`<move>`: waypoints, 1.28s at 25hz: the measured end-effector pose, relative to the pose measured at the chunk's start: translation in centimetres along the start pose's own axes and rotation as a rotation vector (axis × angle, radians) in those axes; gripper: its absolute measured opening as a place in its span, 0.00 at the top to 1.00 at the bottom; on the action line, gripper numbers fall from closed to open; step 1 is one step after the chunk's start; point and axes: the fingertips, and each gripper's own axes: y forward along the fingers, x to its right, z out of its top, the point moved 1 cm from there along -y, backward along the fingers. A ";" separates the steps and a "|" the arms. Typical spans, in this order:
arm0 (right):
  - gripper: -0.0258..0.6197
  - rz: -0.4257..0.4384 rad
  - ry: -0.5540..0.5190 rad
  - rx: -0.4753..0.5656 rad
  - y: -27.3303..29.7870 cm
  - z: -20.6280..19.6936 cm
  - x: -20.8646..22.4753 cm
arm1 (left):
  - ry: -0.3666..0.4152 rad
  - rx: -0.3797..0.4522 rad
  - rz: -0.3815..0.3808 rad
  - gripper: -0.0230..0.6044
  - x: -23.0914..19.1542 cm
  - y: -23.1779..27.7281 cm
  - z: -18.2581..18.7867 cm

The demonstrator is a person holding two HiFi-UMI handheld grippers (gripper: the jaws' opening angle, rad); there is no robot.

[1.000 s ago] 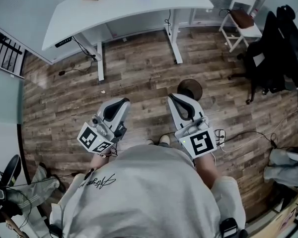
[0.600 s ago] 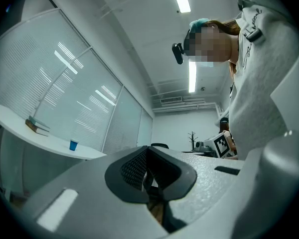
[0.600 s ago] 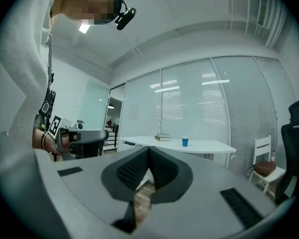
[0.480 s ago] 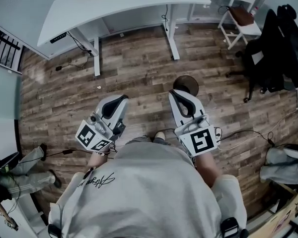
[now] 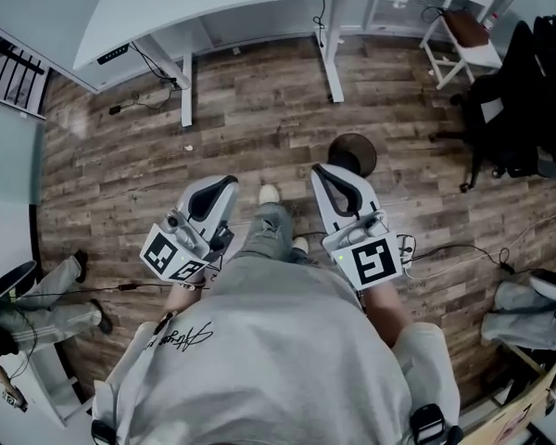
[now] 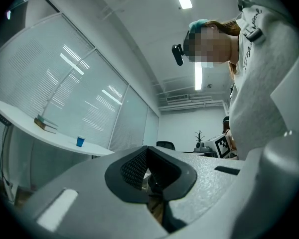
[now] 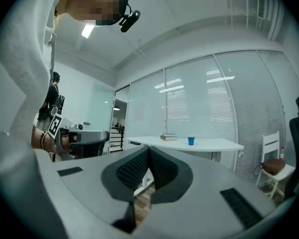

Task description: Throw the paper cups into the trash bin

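The paper cup (image 7: 191, 141) — small, blue, tapered — stands upright on the smooth white bench (image 7: 214, 144), near a stack of books (image 7: 168, 136) and well ahead of both grippers. It should be light and thin-walled, easily crushed; a gentle pinch across the mid-wall would suit. The left gripper (image 6: 147, 152) and right gripper (image 7: 148, 152) are closed on nothing, ribbed dark pads together. The dark round thing (image 5: 352, 152) on the plank floor may be the bin — hard to tell.
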 end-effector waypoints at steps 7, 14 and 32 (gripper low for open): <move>0.95 -0.025 -0.005 0.005 1.3 -0.1 1.0 | 0.001 0.014 -0.030 0.96 -1.6 1.2 -0.2; 0.95 -0.064 -0.013 0.000 4.4 0.0 3.7 | -0.020 0.027 -0.065 0.96 -5.3 3.7 -0.3; 0.94 -0.099 0.013 -0.004 15.2 0.1 10.8 | -0.026 0.016 -0.078 0.96 -16.7 9.6 0.8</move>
